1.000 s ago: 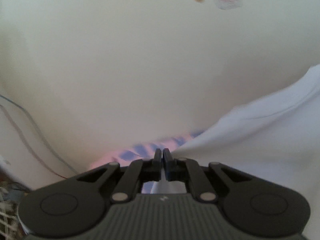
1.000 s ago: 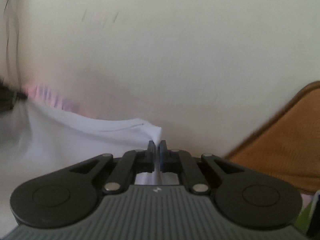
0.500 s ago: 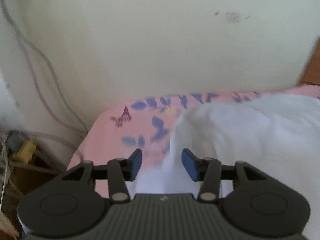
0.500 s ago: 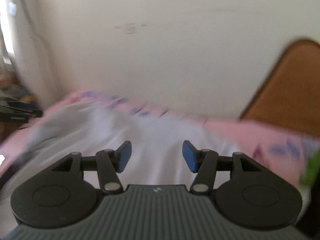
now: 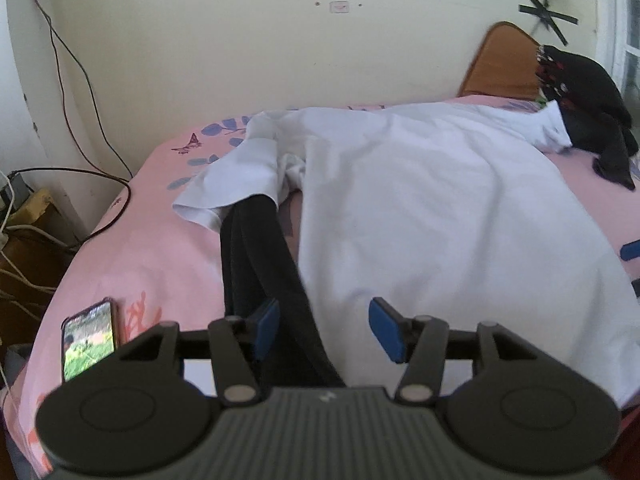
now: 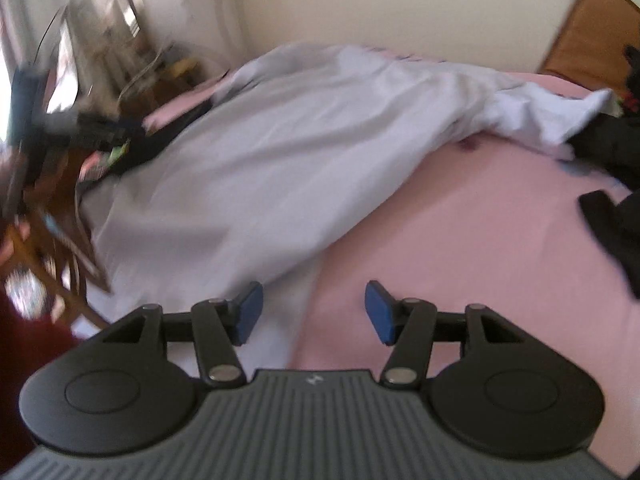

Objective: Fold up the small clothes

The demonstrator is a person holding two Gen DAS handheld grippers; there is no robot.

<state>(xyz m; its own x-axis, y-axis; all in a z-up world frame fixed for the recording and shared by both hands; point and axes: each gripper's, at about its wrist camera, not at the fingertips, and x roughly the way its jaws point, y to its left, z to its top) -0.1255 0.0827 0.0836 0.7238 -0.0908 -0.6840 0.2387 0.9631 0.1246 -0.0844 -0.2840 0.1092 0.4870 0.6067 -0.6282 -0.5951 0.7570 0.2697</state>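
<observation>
One white shirt (image 5: 432, 208) on the bed (image 5: 152, 248); both grippers' fingers (image 5: 267, 322) (image 6: 249, 312) wide, holding nothing

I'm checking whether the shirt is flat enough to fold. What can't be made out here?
- Black garment: its far end is hidden under the white shirt, left wrist view.
- Shirt's near hem: behind the left gripper.
- Left part of the right wrist view: motion-blurred.
- Dark clothes: cut by the right edge.

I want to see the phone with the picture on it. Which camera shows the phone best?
The left wrist view. The phone lies on the pink bedsheet, screen lit, left of the open left gripper. In the blurry right wrist view I cannot find the phone.
</observation>
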